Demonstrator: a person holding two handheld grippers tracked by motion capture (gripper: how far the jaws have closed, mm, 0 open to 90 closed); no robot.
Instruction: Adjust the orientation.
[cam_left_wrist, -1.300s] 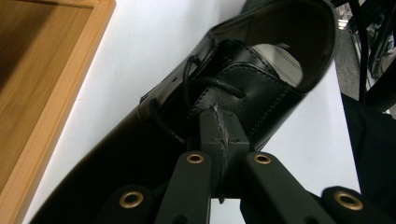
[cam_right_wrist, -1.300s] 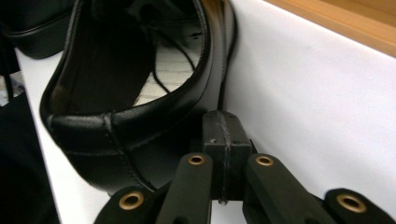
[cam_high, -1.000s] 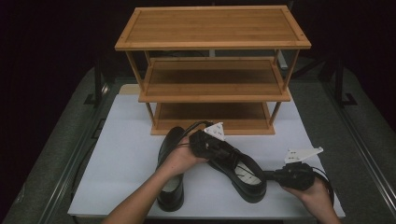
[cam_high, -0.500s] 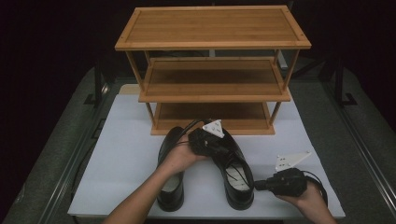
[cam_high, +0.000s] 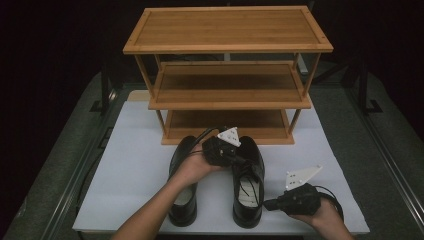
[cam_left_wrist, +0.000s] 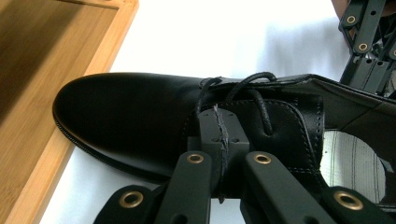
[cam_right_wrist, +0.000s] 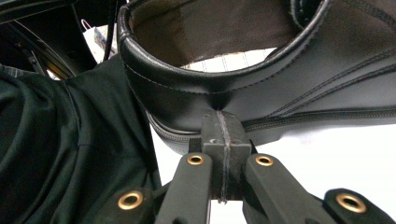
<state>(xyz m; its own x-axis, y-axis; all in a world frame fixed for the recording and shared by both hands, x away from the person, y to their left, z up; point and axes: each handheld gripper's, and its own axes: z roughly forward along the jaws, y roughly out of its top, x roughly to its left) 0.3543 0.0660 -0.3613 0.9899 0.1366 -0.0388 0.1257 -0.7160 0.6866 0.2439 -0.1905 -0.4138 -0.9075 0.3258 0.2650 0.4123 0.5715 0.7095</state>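
Since a moment ago, your right shoe (cam_high: 247, 185) has swung from a slant to lie straight beside the left shoe (cam_high: 183, 180), and your right hand-held gripper (cam_high: 270, 204) has slid toward the worktop's (cam_high: 130, 150) near right corner.

Both shoes sit toes toward the bamboo shoe rack (cam_high: 227, 75), midway along the worktop's near edge. Your left hand-held gripper (cam_left_wrist: 220, 135) is clenched, a strand of lace (cam_left_wrist: 254, 91) running along the seam between its jaws over the right shoe's tongue. Your right hand-held gripper (cam_right_wrist: 222, 135) is clenched on nothing, its tip at the heel (cam_right_wrist: 205, 93). Expect a fairly weighty shoe: stiff sole and heel counter, glossy slippery leather, soft upper that dents. Pinch the padded heel collar rim, not the laces.
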